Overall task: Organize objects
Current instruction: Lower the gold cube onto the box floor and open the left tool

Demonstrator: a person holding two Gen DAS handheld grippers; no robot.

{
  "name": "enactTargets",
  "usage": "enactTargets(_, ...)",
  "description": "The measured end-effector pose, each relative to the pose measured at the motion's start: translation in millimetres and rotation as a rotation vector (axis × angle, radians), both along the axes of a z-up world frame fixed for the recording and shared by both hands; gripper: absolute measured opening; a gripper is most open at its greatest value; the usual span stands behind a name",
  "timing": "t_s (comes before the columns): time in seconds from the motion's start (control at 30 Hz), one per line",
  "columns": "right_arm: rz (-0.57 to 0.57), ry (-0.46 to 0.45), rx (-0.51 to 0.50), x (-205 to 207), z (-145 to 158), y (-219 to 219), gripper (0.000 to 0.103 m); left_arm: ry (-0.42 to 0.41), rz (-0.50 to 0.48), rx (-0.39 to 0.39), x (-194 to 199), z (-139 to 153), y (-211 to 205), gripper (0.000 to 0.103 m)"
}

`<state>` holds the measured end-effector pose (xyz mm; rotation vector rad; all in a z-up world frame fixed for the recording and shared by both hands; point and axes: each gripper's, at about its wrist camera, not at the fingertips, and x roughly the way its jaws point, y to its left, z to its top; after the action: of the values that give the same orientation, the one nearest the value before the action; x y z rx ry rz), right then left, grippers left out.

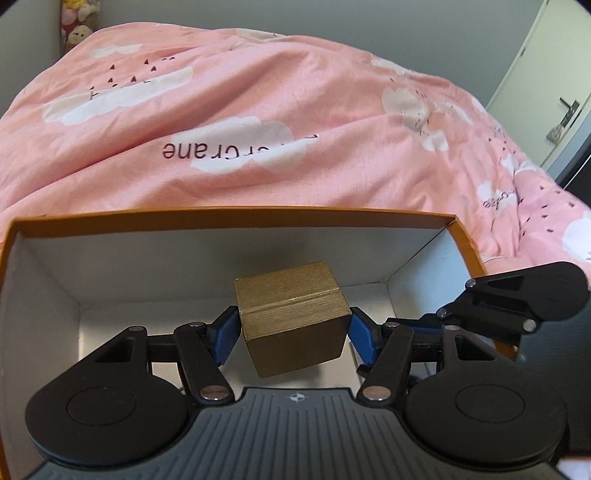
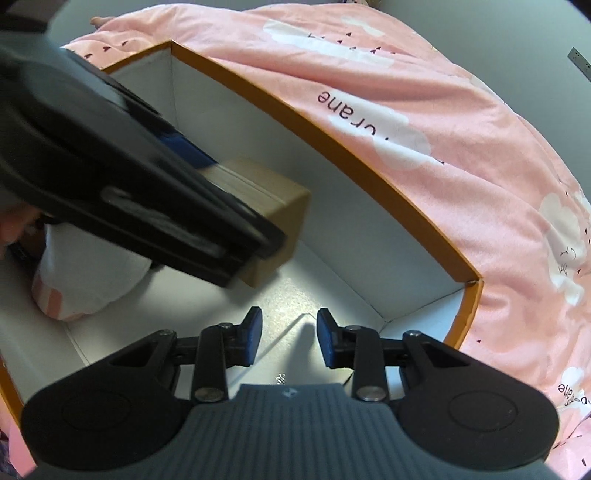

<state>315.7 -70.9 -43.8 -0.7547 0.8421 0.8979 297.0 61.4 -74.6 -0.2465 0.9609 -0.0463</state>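
Left gripper [image 1: 291, 332] was clamped on a small brown cube-shaped box [image 1: 291, 321], one blue pad [image 1: 226, 336] pressed to each side. The box hung tilted, one corner lowest, above the white floor of an open orange-rimmed cardboard box [image 1: 229, 214]; its shadow lay on the back wall and floor beneath.

Right gripper [image 2: 289, 338] stood with fingers apart, nothing between them, low inside the same orange-rimmed box near its right end. From the right wrist view the left gripper crossed the upper left, blurred, with the brown box showing past its tip.

A white and pink cloth item [image 2: 74, 295] lay in the box's left part, partly hidden; could not tell what it was.

The orange-rimmed box sat against a pink quilt [image 1: 258, 122] with white cloud prints. Plush toys [image 1: 77, 22] showed at the far upper left.
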Motion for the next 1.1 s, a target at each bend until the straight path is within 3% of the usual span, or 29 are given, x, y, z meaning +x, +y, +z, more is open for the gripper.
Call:
enactTargets(0.1, -0.003, 0.006, 0.015, 1, 0, 1, 0.033, 0.003, -0.005, 0.032, 4, -4, -6, 0.072)
enactTargets(0.33, -0.064, 0.045, 0.037, 9, -4, 3, 0.033, 0.027, -0.011, -0.008, 12, -9, -4, 0.073)
enactTargets(0.53, -0.136, 0.070, 0.075, 20, -2, 5, 0.034, 0.058, -0.046, -0.084, 9, -8, 1, 0.084)
enactTargets(0.73, -0.189, 0.079, 0.092, 27, -1, 5, 0.029, 0.087, -0.118, -0.046, -7, 7, 10, 0.083)
enactTargets(0.9, -0.184, 0.073, 0.090, 26, 4, 4, 0.029, 0.104, -0.173, 0.005, -15, 6, 8, 0.063)
enactTargets(0.97, -0.180, 0.063, 0.087, 25, 6, 2, 0.028, 0.101, -0.196, 0.043, -14, 2, 3, 0.043)
enactTargets(1.1, -0.164, 0.038, 0.086, 24, 12, 1, 0.022, 0.091, -0.236, 0.071, -10, -4, -6, 0.031)
